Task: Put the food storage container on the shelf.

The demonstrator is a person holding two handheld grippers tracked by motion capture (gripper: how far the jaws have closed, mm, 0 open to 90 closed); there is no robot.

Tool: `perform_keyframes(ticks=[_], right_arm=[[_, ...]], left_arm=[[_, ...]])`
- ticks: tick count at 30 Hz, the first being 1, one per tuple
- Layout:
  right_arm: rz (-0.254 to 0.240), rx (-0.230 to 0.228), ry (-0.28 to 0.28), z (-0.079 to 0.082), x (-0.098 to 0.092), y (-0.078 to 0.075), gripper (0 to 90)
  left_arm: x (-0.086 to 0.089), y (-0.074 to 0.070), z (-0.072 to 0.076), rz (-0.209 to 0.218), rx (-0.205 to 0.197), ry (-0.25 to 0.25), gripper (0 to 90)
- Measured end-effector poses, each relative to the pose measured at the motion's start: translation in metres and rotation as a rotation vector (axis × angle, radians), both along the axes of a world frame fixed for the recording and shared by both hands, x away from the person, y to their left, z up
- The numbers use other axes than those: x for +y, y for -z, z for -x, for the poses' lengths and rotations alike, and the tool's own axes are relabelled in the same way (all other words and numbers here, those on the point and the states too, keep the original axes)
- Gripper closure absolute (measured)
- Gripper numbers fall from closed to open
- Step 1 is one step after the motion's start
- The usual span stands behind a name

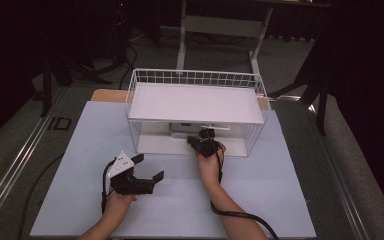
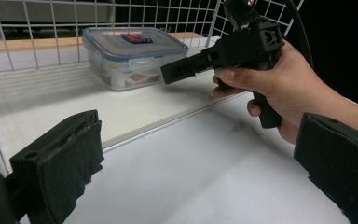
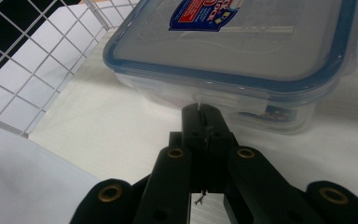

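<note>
Jaws closed at container edge

Left gripper (image 1: 147,167) rests low over the table (image 1: 260,200), jaws spread wide with nothing between them. Right gripper (image 3: 204,112) reaches into the lower level of the white wire rack (image 1: 145,80); its jaws are pressed together, tips at the near wall of the clear lidded container (image 3: 242,56), just under the blue-rimmed lid. Container sits on the rack's lower shelf.

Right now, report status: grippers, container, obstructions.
Right gripper shut, fingers at the container's front latch on the lower shelf. Left gripper open, nothing between its fingers, over the table. Wire rack encloses the container.
</note>
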State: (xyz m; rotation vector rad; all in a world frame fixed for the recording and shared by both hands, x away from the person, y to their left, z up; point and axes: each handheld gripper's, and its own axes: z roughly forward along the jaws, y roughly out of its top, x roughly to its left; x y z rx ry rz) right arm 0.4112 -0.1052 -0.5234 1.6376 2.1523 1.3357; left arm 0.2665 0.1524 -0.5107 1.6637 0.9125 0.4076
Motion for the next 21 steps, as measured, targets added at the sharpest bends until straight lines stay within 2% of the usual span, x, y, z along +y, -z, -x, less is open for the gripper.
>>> perform_keyframes(ticks=[1,2,3,4,5,6,7,9,11,13,16,18,21], right_arm=[[0.006,-0.025,-0.002,-0.001,-0.001,0.001,89.7],[-0.012,-0.008,-0.005,0.0,-0.001,0.0,89.7],[0.01,-0.061,-0.02,-0.002,-0.004,0.003,89.7],[-0.023,0.032,0.009,0.004,-0.002,-0.002,89.6],[-0.017,0.001,0.003,0.003,-0.003,0.0,88.8],[0.009,-0.072,-0.009,0.0,-0.006,0.002,88.5],[-0.019,-0.012,0.012,0.006,-0.004,-0.002,88.2],[-0.011,-0.038,0.001,0.009,-0.005,-0.002,87.0],[0.003,-0.088,-0.021,0.013,-0.009,-0.003,83.2],[0.004,-0.103,-0.026,0.019,-0.011,-0.004,80.7],[0.016,-0.115,-0.048,0.031,-0.012,-0.008,69.2],[0.026,-0.142,-0.071,0.036,-0.014,-0.01,58.5],[0.004,-0.154,-0.089,0.046,-0.021,-0.014,46.4]], left_arm=[[0.0,0.0,0.0,-0.005,0.002,0.001,2.1],[0.0,0.0,0.0,-0.005,0.003,0.002,2.1],[0.0,0.0,0.0,-0.003,0.003,0.001,2.1],[-0.001,0.0,0.0,-0.003,0.003,0.002,2.1],[-0.001,0.0,0.0,-0.004,0.002,0.003,2.1],[-0.001,0.0,0.0,-0.005,0.002,0.003,2.0],[-0.002,0.0,0.0,-0.005,0.002,0.005,2.1],[-0.003,0.0,0.0,-0.001,-0.001,0.007,2.1],[-0.003,-0.001,0.0,-0.003,-0.001,0.012,2.1],[-0.004,-0.001,0.0,-0.003,-0.002,0.015,2.1],[-0.006,-0.001,0.0,0.006,-0.009,0.035,2.1],[-0.008,-0.003,0.001,-0.001,-0.027,0.049,2.1],[-0.01,-0.008,0.0,-0.007,-0.031,0.07,2.1]])
